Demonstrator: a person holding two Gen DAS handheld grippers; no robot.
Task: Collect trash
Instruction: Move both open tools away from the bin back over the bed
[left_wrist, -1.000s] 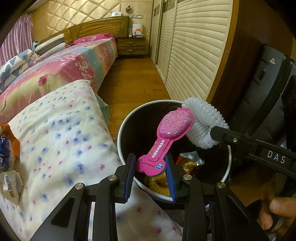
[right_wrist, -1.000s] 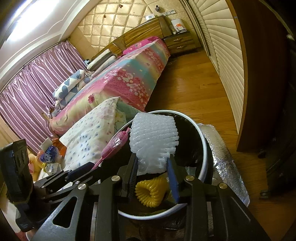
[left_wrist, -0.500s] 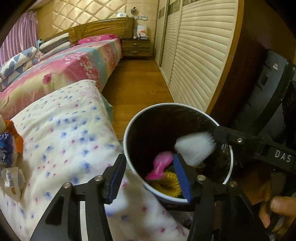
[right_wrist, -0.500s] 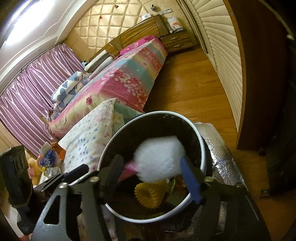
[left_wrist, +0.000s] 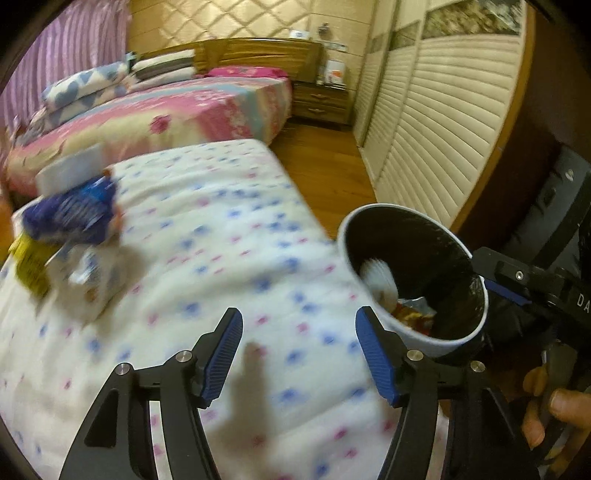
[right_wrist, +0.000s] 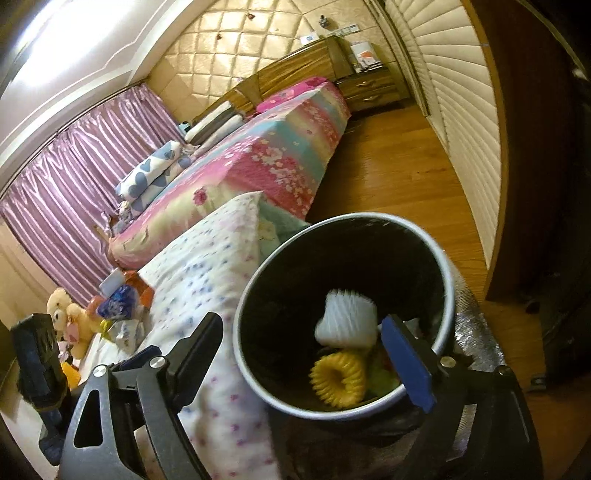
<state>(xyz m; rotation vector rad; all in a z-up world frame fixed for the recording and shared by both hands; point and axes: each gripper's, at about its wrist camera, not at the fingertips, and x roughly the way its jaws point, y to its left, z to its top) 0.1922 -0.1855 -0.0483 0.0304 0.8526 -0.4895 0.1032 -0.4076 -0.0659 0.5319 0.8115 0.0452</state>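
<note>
A black bin with a white rim (right_wrist: 255, 280) stands beside the spotted white quilt (left_wrist: 207, 236). Inside it lie a white foam net (right_wrist: 347, 321), a yellow foam net (right_wrist: 338, 380) and wrappers. The bin also shows in the left wrist view (left_wrist: 480, 291). My right gripper (right_wrist: 306, 354) is open and empty over the bin's near rim. My left gripper (left_wrist: 299, 354) is open and empty above the quilt, left of the bin. A pile of trash lies on the quilt's left part: a blue wrapper (left_wrist: 70, 214), a yellow one (left_wrist: 29, 262) and a white packet (left_wrist: 92, 280).
A pink floral bed (right_wrist: 280, 147) lies beyond the quilt. Slatted wardrobe doors (left_wrist: 436, 122) line the right wall, with wooden floor (right_wrist: 399, 166) between. Plush toys (right_wrist: 70, 317) sit at the far left. A silver mat (right_wrist: 476, 354) lies under the bin.
Both grippers opened and dropped their items into the bin: the pink brush from the left, the white foam net from the right. The left gripper then swung left over the quilt.
</note>
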